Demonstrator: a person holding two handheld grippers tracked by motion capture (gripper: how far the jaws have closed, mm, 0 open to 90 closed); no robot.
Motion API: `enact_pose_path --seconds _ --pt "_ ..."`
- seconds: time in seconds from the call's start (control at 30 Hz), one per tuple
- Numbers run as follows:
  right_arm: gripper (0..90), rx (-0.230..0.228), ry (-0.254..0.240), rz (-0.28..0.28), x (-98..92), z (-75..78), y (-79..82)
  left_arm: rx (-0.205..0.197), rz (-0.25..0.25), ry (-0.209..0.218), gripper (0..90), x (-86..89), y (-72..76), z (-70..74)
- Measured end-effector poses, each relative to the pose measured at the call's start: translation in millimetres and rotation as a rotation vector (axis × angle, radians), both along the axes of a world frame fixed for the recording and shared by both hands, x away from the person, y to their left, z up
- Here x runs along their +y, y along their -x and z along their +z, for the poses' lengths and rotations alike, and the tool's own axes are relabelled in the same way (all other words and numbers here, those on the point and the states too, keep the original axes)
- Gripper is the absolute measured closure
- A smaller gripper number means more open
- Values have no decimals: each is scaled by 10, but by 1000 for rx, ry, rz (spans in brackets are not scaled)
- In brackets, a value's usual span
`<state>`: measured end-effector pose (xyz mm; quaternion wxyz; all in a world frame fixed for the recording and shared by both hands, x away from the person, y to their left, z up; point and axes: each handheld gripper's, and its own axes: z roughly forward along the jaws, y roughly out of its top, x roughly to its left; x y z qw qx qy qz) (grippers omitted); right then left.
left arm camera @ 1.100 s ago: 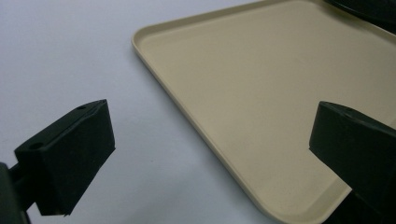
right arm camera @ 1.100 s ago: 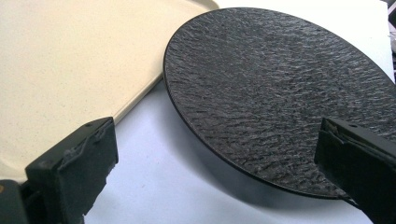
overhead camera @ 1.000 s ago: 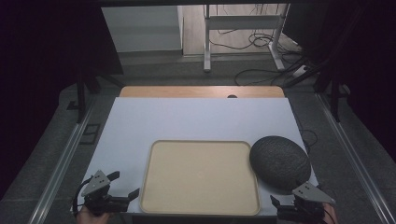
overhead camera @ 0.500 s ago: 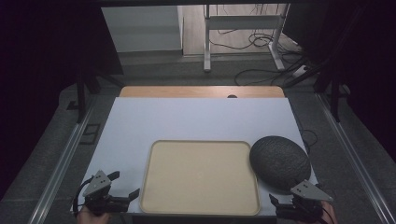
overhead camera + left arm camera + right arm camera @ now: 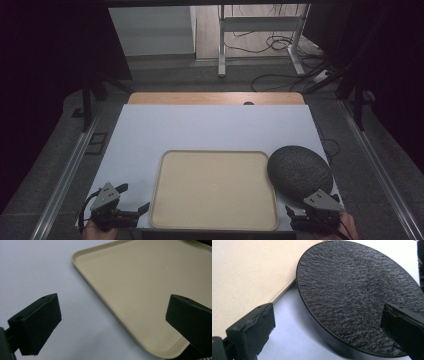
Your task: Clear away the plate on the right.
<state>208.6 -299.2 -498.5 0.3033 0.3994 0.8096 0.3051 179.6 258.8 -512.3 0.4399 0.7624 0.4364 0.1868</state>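
A beige rectangular tray (image 5: 215,187) lies bare at the front middle of the white table. A dark, rough-textured round plate (image 5: 299,171) rests on the table against the tray's right edge. My left gripper (image 5: 132,198) is held low at the tray's front left corner, open, with the tray's edge (image 5: 110,307) running between its jaws. My right gripper (image 5: 301,214) hovers at the front right, open, just before the plate's near rim. The plate (image 5: 359,292) spans the gap between those jaws, and the tray (image 5: 249,272) lies to its left. Neither gripper holds anything.
The white table top (image 5: 210,127) stretches back to a wooden strip (image 5: 215,98) at the far edge. Metal rails (image 5: 65,180) run along both sides. Beyond the table are a frame's legs and loose cables (image 5: 280,45) on the floor.
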Motion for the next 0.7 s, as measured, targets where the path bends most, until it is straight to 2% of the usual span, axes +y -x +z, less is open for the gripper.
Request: enact_pose_path --seconds 0.1,0.2,0.23,0.27,0.33,0.37,0.4,0.5,0.7 --pt "0 6 5 5 29 -11 -4 1 0 -2 0 1 0 -1" --pt "1 0 44 6 61 -15 -10 2 0 -5 0 1 -2 -3" --pt "19 -9 75 7 84 -9 -8 3 -1 -6 0 0 -2 -3" --pt "19 -9 75 7 84 -9 -8 3 -2 -7 0 -1 -2 -3" --pt "56 -23 119 6 109 -7 -10 5 -4 -9 0 -5 -4 -6" --pt "100 -45 178 7 144 -13 -5 7 -5 -11 0 -7 -6 -8" --pt "100 -45 178 7 144 -13 -5 8 -6 -12 0 -8 -6 -9" --pt "155 -61 265 12 191 -28 7 11 -7 -17 0 -11 -9 -12" --pt "201 -60 335 23 258 -33 2 16 -10 -23 0 -19 -13 -18"
